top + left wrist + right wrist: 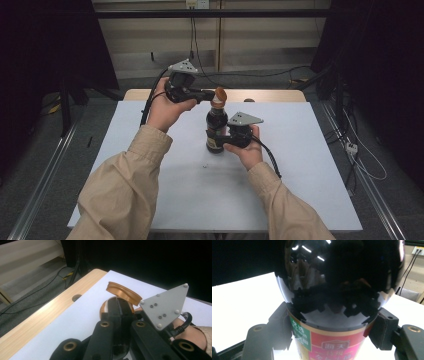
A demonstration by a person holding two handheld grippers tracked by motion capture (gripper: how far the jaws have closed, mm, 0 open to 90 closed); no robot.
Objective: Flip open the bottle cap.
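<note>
A dark glossy sauce bottle (pixel 215 125) (pixel 337 285) with a red and green label stands upright mid-table. My right gripper (pixel 217 142) (pixel 332 330) is shut on its lower body, one jaw on each side. The bottle's orange flip lid (pixel 220 93) (pixel 122 292) is tilted open above the orange neck ring. My left gripper (pixel 210 95) (pixel 118 302) comes in from the left at cap height. Its jaws are pressed together with their tips at the lid's lower edge, so they look shut on it. The neck is mostly hidden behind these jaws.
The bottle stands on a white table top (pixel 300 165) (pixel 75 322). A wooden strip (pixel 272 95) (pixel 50 312) with a round hole (pixel 76 297) runs along the far edge. Cables lie on the floor beyond and to the right (pixel 360 155).
</note>
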